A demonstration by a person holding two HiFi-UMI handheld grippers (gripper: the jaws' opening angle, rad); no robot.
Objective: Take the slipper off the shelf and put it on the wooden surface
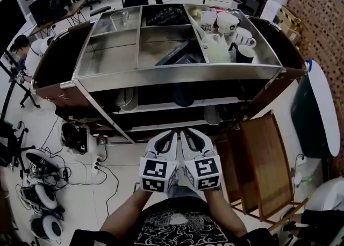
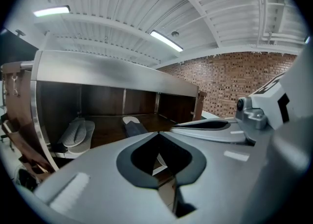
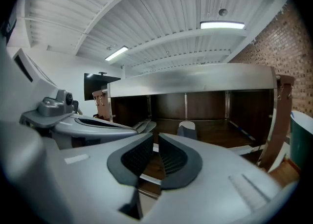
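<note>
A dark slipper point(image 1: 183, 95) lies on the middle shelf of the metal-topped cart point(image 1: 177, 72), toe towards me; it also shows as the dark slipper point(image 2: 133, 127) and the dark slipper point(image 3: 186, 130). To its left rests a pair of grey slippers point(image 1: 127, 98), seen too as the grey slippers point(image 2: 76, 132). The wooden surface point(image 1: 266, 164) stands low at the right of the cart. My left gripper point(image 1: 169, 134) and right gripper point(image 1: 188, 134) hang side by side in front of the shelf, short of the slippers. Both are shut and hold nothing.
Cups point(image 1: 228, 24) and a dark tray crowd the cart's top. Another pale shoe point(image 1: 211, 115) sits on the lower shelf. Cables and headsets point(image 1: 43, 175) litter the floor at left. A green bin point(image 1: 312, 113) stands at right. A person point(image 1: 21, 46) sits far left.
</note>
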